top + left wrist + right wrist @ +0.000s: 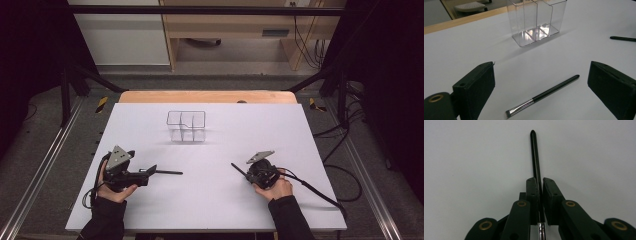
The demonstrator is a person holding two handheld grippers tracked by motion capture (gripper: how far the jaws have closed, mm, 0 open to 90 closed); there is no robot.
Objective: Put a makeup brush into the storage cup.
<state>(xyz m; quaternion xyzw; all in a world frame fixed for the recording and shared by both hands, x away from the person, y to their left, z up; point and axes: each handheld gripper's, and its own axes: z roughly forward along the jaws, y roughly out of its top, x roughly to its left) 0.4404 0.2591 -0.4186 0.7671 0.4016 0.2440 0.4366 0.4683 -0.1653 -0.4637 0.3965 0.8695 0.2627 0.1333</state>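
Gripping: my right gripper (539,185) pinches one brush (535,157), near the table's (210,200) right edge.
Waiting: my left gripper (541,82) gapes over another brush (544,96), near the left edge.
Risk: thin handle could swivel, missing the organizer (186,125).

A white tabletop (210,200) covers most of a wooden table whose bare light-wood edge (207,96) shows along the far side. Beyond that edge lies grey floor (240,52), and on it stands a light-wood piece of furniture (230,25) with dark cables (307,47) hanging at its right end. A white panel (120,37) stands left of that furniture. Metal rails (35,170) run along both sides of the table, with black frame bars (200,10) above. The room's edges are dark.
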